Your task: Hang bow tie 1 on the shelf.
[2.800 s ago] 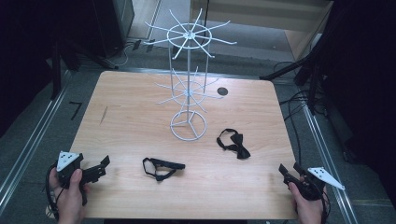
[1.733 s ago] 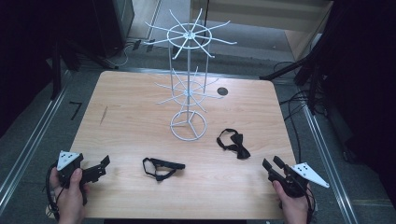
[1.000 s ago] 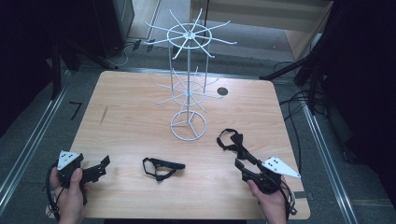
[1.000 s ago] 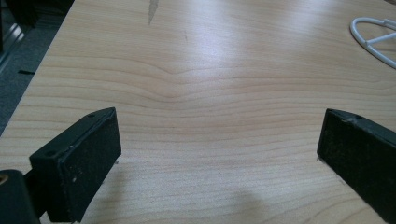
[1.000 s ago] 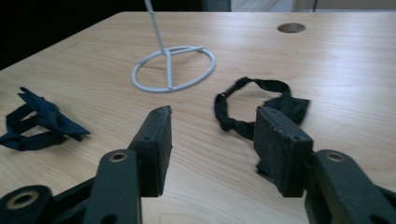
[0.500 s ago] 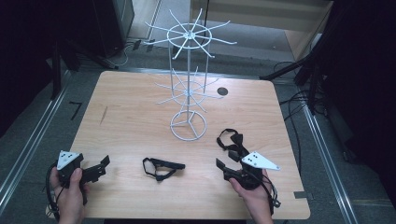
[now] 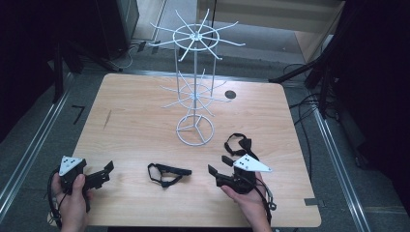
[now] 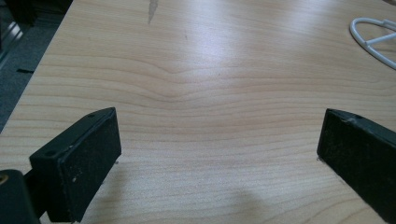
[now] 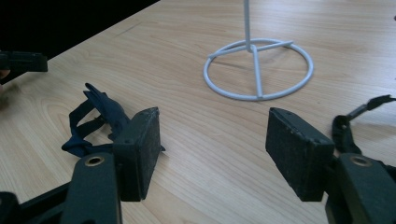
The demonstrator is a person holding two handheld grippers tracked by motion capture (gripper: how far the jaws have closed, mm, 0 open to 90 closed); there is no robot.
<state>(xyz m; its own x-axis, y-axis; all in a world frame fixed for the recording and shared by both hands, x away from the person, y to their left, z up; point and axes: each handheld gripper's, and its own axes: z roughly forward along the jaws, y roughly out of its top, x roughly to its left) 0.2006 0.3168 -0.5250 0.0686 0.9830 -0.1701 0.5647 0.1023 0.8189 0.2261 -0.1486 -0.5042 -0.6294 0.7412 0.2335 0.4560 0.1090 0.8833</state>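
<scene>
The right hand-held gripper sits low over the light wooden tabletop, near the front edge. Its 2 black jaws are wide apart and hold nothing.

2 dark things lie close to it. One is a dark blue bow tie with a thin strap. In the high view it lies flat on the tabletop to the left of the right hand-held gripper, with bare wood between them. Its long side runs left to right across the tabletop. In the right gripper view the dark blue bow tie with a thin strap shows just past the left jaw, a bit off to the side and not between the jaws.

The other is a black bow tie with a looped strap. It lies just behind the right hand-held gripper, close to the round foot of the white wire rack with thin arms.

The jaws seem to point toward the blue one, so it looks like the one to grab. The right hand-held gripper probably needs to swing a little more to the left to get it between the jaws.

The left hand-held gripper rests near the front left corner. Its jaws are wide apart too, with bare wood between them. It lies farther from the blue bow tie than the right one.
</scene>
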